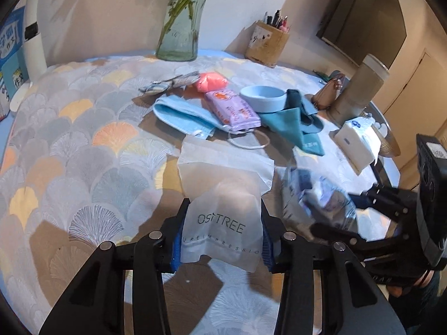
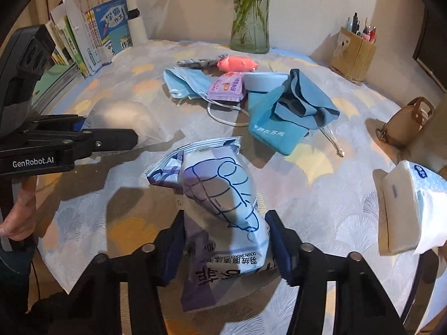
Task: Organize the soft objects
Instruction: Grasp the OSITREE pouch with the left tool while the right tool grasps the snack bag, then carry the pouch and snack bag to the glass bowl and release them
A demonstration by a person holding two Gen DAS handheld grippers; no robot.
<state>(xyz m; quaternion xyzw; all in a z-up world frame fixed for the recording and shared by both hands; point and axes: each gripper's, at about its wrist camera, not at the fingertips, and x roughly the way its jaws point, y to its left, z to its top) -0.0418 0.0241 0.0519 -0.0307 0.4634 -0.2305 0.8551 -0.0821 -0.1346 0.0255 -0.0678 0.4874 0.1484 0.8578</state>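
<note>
Two grips: left gripper (image 1: pixel 222 237) clamps the white OSITREE pouch (image 1: pixel 223 212); right gripper (image 2: pixel 226 240) pinches the blue wipes pack (image 2: pixel 223 203).

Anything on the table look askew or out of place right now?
Mostly a loose jumble: the light blue face mask, purple tissue packet and teal cloth pouch overlap mid-table, and the white tissue pack hangs over the table edge. Nothing looks spilled or damaged.
</note>
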